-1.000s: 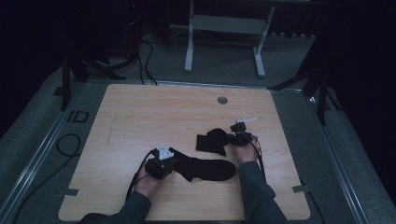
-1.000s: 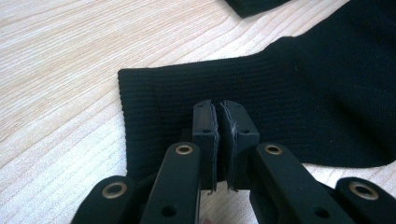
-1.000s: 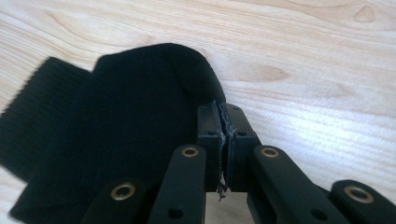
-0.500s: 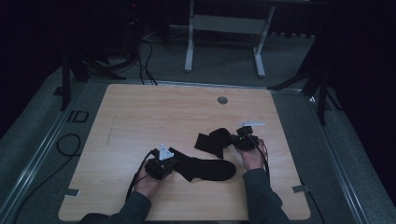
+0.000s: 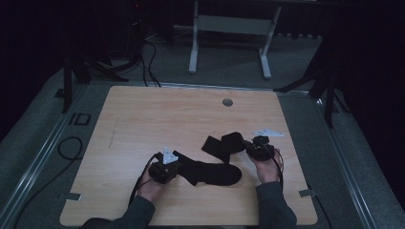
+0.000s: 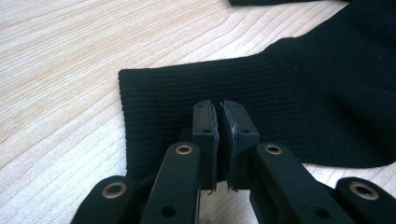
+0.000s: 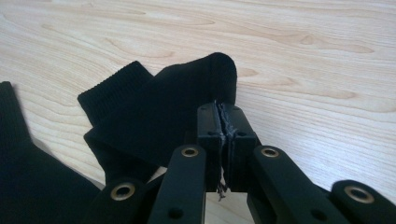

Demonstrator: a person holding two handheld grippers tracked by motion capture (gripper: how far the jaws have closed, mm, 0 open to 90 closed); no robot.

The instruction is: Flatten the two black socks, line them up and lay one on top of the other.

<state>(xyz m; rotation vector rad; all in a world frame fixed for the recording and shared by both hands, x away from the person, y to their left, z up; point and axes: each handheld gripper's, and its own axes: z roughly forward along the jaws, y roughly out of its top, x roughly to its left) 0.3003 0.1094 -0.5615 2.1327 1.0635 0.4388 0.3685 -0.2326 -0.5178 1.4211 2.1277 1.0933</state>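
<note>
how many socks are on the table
2. One sock lies flat at the near edge, its cuff pinched by the left gripper. The other sock, folded, sits just behind it, held by the right gripper.

One camera overhead, one riding each gripper.

The high view hangs above the person's near edge and looks forward and down, taking in the whole table (image 5: 143, 114) from well back, with floor and stands beyond its far side. The left gripper view sits low and very close, looking along its jaws over the cuff of a sock (image 6: 289, 93) lying on the wood. The right gripper view is just as near, facing a folded sock (image 7: 154, 107) against the tabletop. All three share the wood surface; the high view shows both socks, left (image 5: 210, 172) and right (image 5: 224, 145).
</note>
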